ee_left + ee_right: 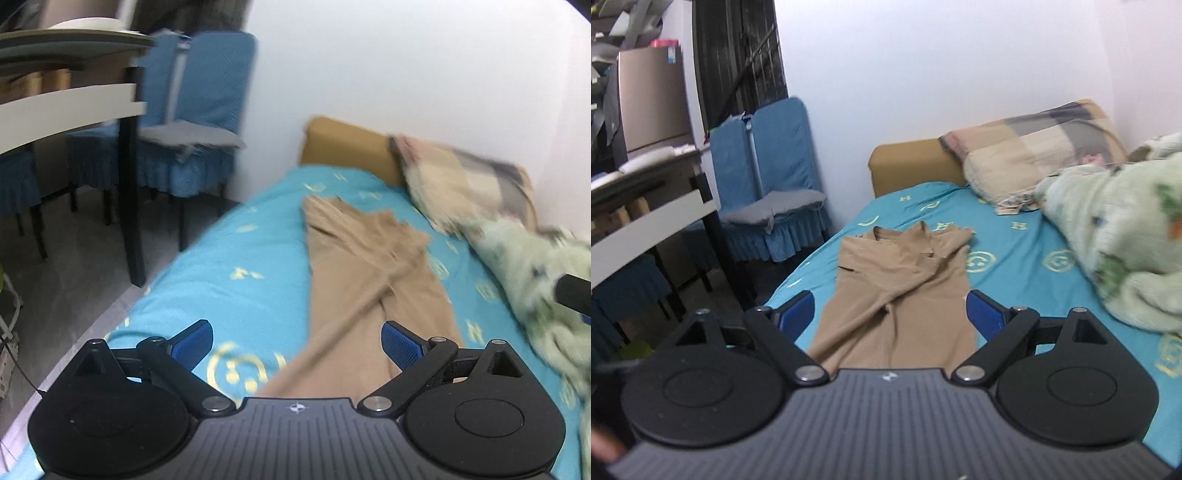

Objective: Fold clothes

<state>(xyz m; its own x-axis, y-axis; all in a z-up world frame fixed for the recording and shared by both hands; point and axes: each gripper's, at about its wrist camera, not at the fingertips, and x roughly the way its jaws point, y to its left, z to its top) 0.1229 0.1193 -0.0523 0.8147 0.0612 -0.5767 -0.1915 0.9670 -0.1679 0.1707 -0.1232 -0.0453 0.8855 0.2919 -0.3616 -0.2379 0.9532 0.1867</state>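
Observation:
A tan long-sleeved top [369, 280] lies lengthwise on the turquoise bed sheet [240, 258], sleeves crossed over its body, collar end far from me. It also shows in the right wrist view [901, 295]. My left gripper [297, 341] is open and empty, hovering above the near end of the top. My right gripper [890, 314] is open and empty, also above the top's near end. A black part of the right gripper [574, 291] shows at the right edge of the left wrist view.
A pale green fleece blanket [1119, 243] and a checked pillow [1034, 151] lie on the bed's right side. A tan headboard [908, 162] stands at the far end. Blue-covered chairs [775, 177] and a table [646, 206] stand left of the bed.

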